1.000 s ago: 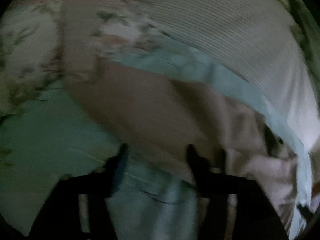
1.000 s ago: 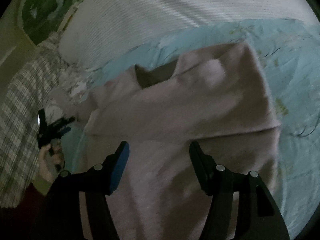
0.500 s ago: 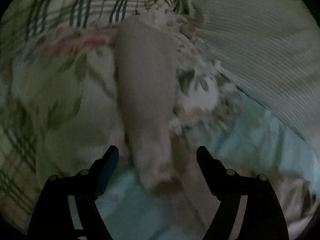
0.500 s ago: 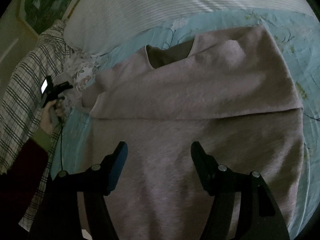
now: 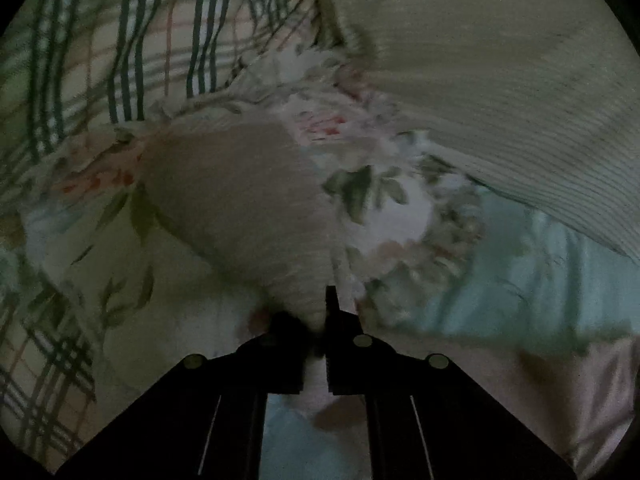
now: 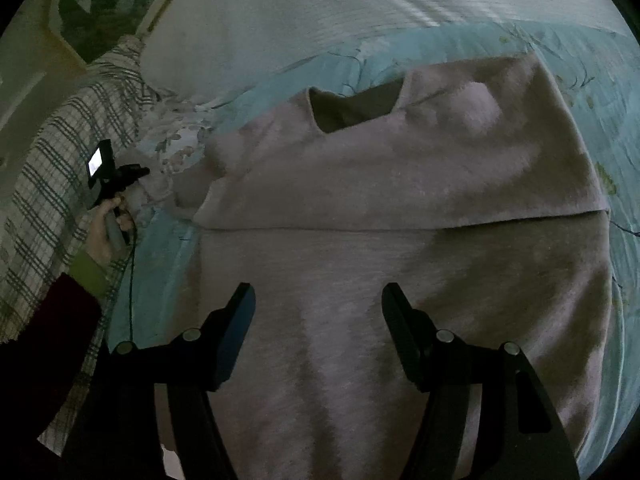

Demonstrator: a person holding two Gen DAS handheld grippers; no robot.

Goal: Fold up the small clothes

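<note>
Clearly we are working with a soft, fuzzy pink sweater (image 6: 400, 216) that lies flat on the pale blue sheet (image 6: 600, 80), neck opening away from us and its top part already turned down over the body. We judge it light and limp: it will sag and crease wherever it is lifted, so cuffs, hem corners and fold edges are the places to pinch. Our left gripper (image 5: 320, 312) has its jaws pressed together on the end of the sleeve (image 5: 240, 200), which trails off over a flowered cloth (image 5: 380, 208) beside a checked blanket (image 5: 120, 40) and a ribbed white pillow (image 5: 500, 80). Our right gripper (image 6: 318, 300) hovers over the sweater's lower body with jaws wide and nothing between them.
</note>
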